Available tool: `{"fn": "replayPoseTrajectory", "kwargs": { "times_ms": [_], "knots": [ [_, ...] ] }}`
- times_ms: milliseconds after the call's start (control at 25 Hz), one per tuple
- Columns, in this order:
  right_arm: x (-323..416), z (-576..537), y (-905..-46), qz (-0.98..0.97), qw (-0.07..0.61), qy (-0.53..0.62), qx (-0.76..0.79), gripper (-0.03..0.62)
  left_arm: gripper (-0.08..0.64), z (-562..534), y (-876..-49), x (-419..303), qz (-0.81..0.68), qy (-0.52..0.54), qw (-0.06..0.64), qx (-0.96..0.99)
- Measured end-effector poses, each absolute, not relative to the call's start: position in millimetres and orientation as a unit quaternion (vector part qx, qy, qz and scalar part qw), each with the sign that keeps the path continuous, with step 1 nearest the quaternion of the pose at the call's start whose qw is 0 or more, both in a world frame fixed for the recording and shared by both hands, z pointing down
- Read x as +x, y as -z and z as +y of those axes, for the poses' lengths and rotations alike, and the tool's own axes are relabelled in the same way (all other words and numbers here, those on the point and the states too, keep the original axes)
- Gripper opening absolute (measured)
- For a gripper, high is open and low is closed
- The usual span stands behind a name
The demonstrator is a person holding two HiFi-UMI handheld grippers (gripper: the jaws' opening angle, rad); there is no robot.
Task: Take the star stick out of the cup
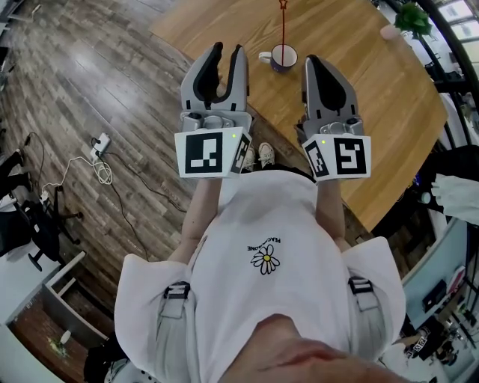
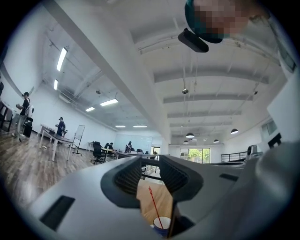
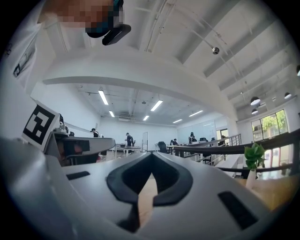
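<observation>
A white and blue cup (image 1: 283,57) stands on the wooden table (image 1: 374,97), with a thin red star stick (image 1: 284,22) rising upright out of it. My left gripper (image 1: 228,51) is open just left of the cup and touches nothing. In the left gripper view the cup (image 2: 161,225) and the stick (image 2: 153,208) show through the gap of the left gripper (image 2: 151,171), beyond the fingers. My right gripper (image 1: 314,61) is shut and empty, just right of the cup. In the right gripper view its tips meet at the right gripper (image 3: 151,157), with only table wood behind.
A small plant in a pink pot (image 1: 408,19) stands at the table's far right corner, also seen as the plant (image 3: 254,157). The table's near-left edge runs under both grippers. On the floor at left lie a power strip with cables (image 1: 101,146) and an office chair (image 1: 34,224).
</observation>
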State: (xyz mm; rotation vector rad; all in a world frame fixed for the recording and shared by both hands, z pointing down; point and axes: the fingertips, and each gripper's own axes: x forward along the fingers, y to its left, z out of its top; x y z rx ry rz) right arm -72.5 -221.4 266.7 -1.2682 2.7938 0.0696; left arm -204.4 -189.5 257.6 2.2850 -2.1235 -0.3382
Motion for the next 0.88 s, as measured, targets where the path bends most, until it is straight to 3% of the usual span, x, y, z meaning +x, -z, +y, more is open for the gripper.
{"fn": "replayPoseTrajectory", "kwargs": {
  "times_ms": [240, 600, 880],
  "knots": [
    [-57.6, -233.2, -269.9, 0.903, 0.033, -0.015, -0.427, 0.008, 0.193, -232.9, -273.4, -189.8, -0.643, 0.104, 0.037, 0.758],
    [-36.7, -252.2, -280.3, 0.892, 0.027, -0.004, -0.451, 0.008, 0.183, -316.5, -356.2, -155.4, -0.584, 0.055, 0.164, 0.793],
    [-14.5, -263.8, -295.0, 0.879, 0.012, 0.008, -0.477, 0.008, 0.187, -359.7, -411.6, -135.6, -0.562, 0.000, 0.212, 0.800]
  ]
}}
